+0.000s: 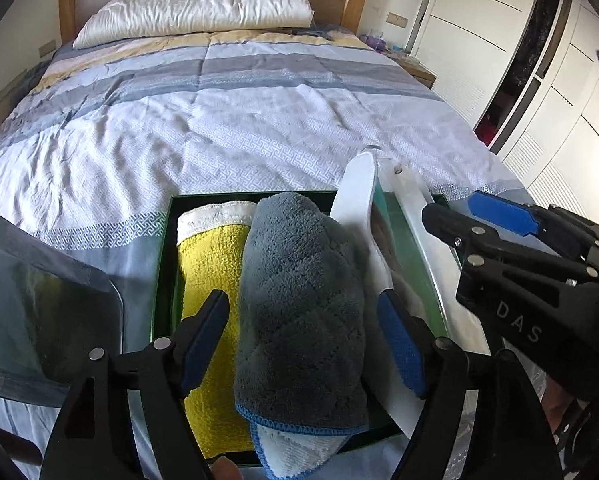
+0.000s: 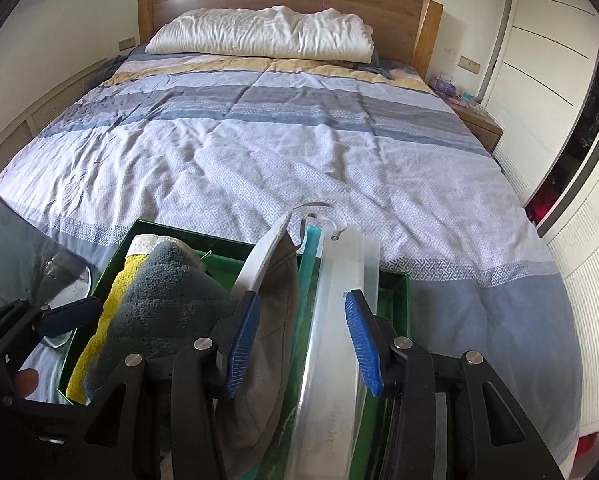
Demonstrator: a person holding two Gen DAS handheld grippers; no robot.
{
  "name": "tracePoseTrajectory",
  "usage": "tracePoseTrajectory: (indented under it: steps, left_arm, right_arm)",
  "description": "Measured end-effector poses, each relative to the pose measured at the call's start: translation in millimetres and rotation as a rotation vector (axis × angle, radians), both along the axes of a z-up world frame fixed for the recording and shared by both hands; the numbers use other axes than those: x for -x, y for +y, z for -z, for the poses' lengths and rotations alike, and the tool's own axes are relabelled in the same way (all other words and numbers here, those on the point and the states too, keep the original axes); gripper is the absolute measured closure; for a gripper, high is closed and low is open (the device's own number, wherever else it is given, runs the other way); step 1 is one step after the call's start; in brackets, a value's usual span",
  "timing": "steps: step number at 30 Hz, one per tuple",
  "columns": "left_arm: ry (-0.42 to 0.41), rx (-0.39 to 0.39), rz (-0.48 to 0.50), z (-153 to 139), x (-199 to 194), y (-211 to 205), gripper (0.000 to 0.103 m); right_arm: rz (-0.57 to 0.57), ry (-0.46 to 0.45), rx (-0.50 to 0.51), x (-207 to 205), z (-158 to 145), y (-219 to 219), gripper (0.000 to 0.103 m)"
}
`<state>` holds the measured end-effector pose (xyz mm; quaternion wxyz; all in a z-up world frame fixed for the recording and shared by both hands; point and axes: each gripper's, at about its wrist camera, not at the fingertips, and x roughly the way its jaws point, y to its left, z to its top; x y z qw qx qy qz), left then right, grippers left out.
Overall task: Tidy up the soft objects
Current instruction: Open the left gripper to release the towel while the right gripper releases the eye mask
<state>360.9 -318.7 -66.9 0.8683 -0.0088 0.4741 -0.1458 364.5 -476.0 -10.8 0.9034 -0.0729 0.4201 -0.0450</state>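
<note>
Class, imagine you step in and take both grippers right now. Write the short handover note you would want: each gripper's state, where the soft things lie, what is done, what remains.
Left gripper: open, fingers either side of the grey towel, not squeezing it.
Right gripper: open, straddling the clear pouch and the brown cloth.
All sit in the green box on the bed; the yellow towel lies beside the grey one.
Done: four items are in the box.
Left: pouch and cloth stand up above the rim; probably settle them flat.

— What room is it?
— A daylit bedroom: a bed (image 2: 259, 152) with striped bedspread, a white pillow (image 2: 259, 38) against the far wooden headboard (image 2: 399, 12).
— And right?
— White wardrobe doors (image 2: 547, 60), a nightstand (image 2: 479, 120).
</note>
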Motion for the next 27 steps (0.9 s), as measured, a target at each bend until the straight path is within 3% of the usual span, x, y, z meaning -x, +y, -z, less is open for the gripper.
tracePoseTrajectory:
  steps: [9, 15, 19, 27]
  left_arm:
    - [-0.031, -0.03, 0.02, -6, 24, 4, 0.032]
    - [-0.059, -0.034, 0.052, -20, 53, 4, 0.032]
    - [-0.09, -0.032, 0.074, -33, 76, 5, 0.028]
    - [-0.147, -0.031, 0.106, -60, 120, 15, 0.026]
  right_arm:
    - [0.031, -0.011, -0.023, 15, -6, -4, 0.059]
    - [0.049, -0.036, -0.038, 46, -17, -2, 0.056]
    - [0.048, -0.047, -0.039, 69, -26, 5, 0.047]
    - [0.042, -0.073, -0.039, 117, -45, 20, 0.038]
